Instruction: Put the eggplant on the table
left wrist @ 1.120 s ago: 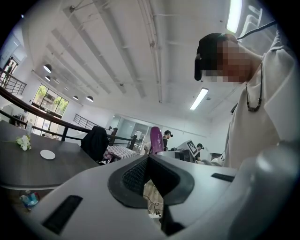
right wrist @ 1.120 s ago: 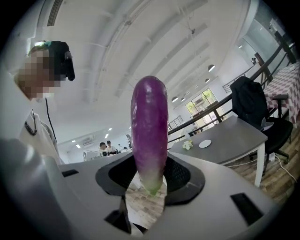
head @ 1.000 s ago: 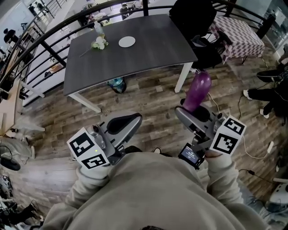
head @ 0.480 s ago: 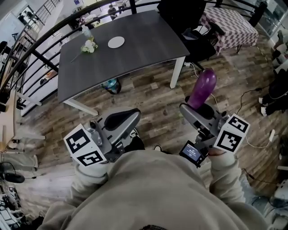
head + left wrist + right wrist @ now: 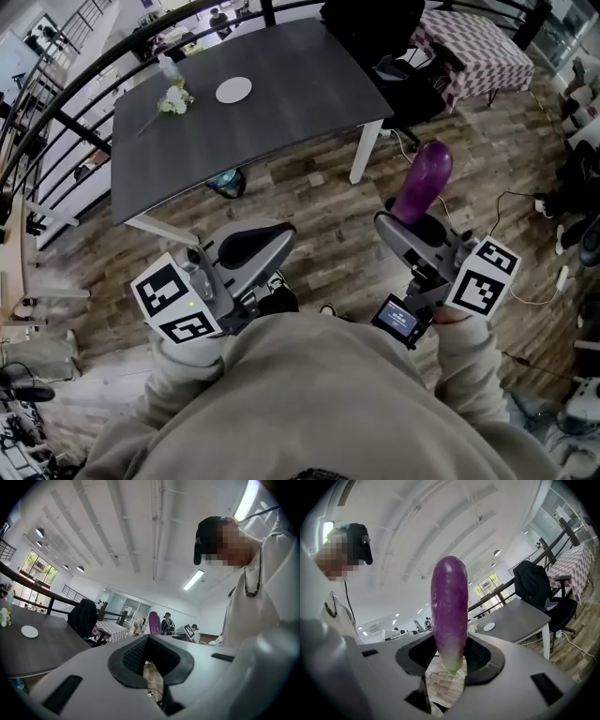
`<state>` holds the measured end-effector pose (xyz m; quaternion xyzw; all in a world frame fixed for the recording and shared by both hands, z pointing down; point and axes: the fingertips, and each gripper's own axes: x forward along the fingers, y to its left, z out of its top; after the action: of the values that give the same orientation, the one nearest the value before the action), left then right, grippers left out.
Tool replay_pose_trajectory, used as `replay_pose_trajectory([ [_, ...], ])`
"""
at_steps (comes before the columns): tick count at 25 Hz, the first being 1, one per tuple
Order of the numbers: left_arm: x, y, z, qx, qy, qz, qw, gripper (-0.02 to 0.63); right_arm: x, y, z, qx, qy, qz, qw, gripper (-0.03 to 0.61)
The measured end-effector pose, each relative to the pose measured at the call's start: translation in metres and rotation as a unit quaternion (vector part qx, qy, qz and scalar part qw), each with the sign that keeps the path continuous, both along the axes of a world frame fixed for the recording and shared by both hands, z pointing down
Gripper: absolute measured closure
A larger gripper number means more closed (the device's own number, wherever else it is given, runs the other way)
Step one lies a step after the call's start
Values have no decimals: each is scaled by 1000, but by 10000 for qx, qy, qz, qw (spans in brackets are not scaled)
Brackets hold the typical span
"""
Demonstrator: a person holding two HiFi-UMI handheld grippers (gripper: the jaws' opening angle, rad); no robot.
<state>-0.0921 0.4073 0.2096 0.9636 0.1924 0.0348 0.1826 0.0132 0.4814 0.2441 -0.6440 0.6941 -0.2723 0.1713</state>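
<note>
The eggplant (image 5: 422,180) is not yet on the table (image 5: 281,108). It is off the floor, clamped in the right gripper (image 5: 409,223), whose jaws stand fairly wide and press on its pale green stem end. The right gripper view shows this plainly: that end sits low between the pads and the glossy purple body rises out of them.

The left gripper (image 5: 255,247) is empty. Its jaws are drawn together with nothing between them, and it is held low at the person's left side.

The dark grey table lies far and to the left of the held eggplant, with wooden floor between the two. Its near right corner, on a white leg (image 5: 362,153), is the part closest to the right gripper. That hand is both the carrier and the better placed one. A white plate (image 5: 233,90) and a small bunch of flowers (image 5: 173,100) sit toward the far left of the top. The broad near right part is bare.

The eggplant's long axis runs up and away from the jaws, nearer upright than flat as far as the two views show. Its rounded end points up and slightly far right, away from the table. To lie stably, I judge it must be carried far and left over the corner, then tipped so its length goes down along the top.
</note>
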Motion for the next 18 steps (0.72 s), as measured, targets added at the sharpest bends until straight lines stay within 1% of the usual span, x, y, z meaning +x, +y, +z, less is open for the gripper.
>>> replay_pose_trajectory([
  [5,6,-42,3,4,12,-154,9999,609,11,-45,2,-40,16,-96,9999,402],
  [10,12,-99,5,-27,74,-316,9995,609,19,-106,0,-98,171,-186,9996,402],
  [13,17,-133,1,-10,127,-327,9994,609,21,-145,-7,-71,242,-268,9993,402],
  [18,11,-185,-7,39,157,-347,9993,609,17,-201,-19,-29,323,-345,9989,402],
])
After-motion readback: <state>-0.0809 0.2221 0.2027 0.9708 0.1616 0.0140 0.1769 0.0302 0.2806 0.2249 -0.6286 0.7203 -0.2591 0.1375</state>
